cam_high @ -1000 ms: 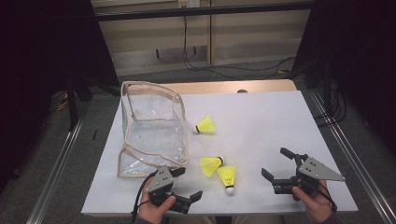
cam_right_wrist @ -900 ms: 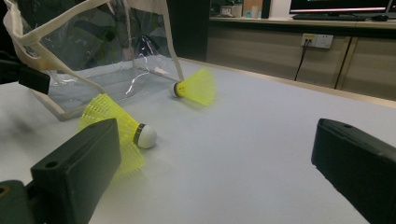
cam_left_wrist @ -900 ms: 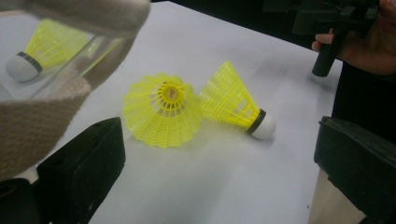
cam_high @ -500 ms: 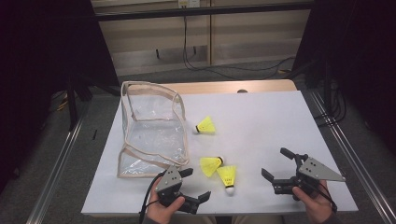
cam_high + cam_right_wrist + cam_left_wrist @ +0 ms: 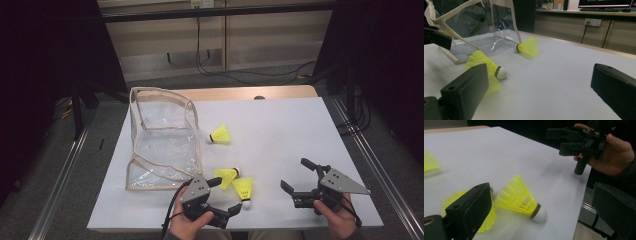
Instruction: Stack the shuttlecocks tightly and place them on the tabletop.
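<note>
The left gripper point(image 5: 227, 196) sits at the near edge of the table, its jaws spread wide and holding nothing. One jaw reaches up beside the skirt of a yellow shuttlecock, the other lies nearer the person, and the nearest shuttlecock point(image 5: 244, 189) rests on the sheet between them, cork end toward the near edge. In the left gripper view that same nearest shuttlecock point(image 5: 521, 198) lies on its side in the open gap, touching neither jaw as far as I can tell, with the second shuttlecock point(image 5: 469, 207) partly hidden behind the left-hand jaw.

That second shuttlecock point(image 5: 226, 175) lies just to the left of and slightly beyond the first, their skirts close together. Farther off, toward the middle of the table, a third shuttlecock point(image 5: 220, 134) lies alone, right beside the clear plastic pouch point(image 5: 162, 137), which stands open at the left side of the white sheet point(image 5: 280, 130).

To the right, well apart from the shuttlecocks, the right gripper point(image 5: 298, 176) is held in the person's right hand point(image 5: 337, 217) near the table edge, its jaws also wide apart and empty.
</note>
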A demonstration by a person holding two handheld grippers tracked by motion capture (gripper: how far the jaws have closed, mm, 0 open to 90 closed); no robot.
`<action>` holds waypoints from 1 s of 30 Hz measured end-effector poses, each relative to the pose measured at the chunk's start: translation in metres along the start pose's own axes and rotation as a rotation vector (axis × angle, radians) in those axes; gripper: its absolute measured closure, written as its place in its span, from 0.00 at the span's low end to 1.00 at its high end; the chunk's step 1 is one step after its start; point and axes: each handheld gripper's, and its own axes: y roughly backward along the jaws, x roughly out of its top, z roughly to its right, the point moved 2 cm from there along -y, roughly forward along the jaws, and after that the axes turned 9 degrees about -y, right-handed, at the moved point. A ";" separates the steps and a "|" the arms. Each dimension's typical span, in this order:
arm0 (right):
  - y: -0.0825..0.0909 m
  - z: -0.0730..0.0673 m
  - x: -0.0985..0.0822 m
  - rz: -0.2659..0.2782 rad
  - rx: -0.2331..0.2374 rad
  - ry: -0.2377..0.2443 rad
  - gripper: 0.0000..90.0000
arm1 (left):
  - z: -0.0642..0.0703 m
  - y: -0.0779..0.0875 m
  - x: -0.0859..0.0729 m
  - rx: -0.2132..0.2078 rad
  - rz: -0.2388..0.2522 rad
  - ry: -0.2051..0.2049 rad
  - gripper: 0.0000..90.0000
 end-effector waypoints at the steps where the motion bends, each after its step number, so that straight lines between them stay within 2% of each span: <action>1: 0.000 0.000 0.000 0.000 0.000 0.001 0.01 | 0.000 -0.002 0.004 0.003 -0.005 0.011 0.03; 2: 0.000 0.000 0.000 0.000 0.000 0.001 0.01 | 0.000 -0.002 0.004 0.003 -0.005 0.011 0.03; 4: -0.001 0.000 0.000 -0.001 0.001 0.004 0.01 | -0.001 -0.005 0.007 0.015 -0.016 0.038 0.03; 7: 0.000 0.000 0.000 0.000 0.000 0.003 0.01 | 0.001 -0.009 0.008 0.024 -0.030 0.044 0.03; 10: 0.000 0.001 0.000 -0.001 -0.005 0.004 0.01 | 0.005 -0.013 0.010 0.003 -0.034 0.024 0.03; 16: 0.000 0.001 0.000 0.001 -0.005 0.006 0.01 | 0.008 -0.019 0.017 -0.004 -0.024 0.015 0.03; 27: 0.001 0.003 0.000 0.004 -0.007 0.003 0.01 | 0.008 -0.041 0.041 -0.006 -0.017 0.007 0.03; 30: 0.002 0.003 0.000 0.003 -0.009 0.001 0.01 | 0.006 -0.047 0.048 0.002 -0.039 0.007 0.03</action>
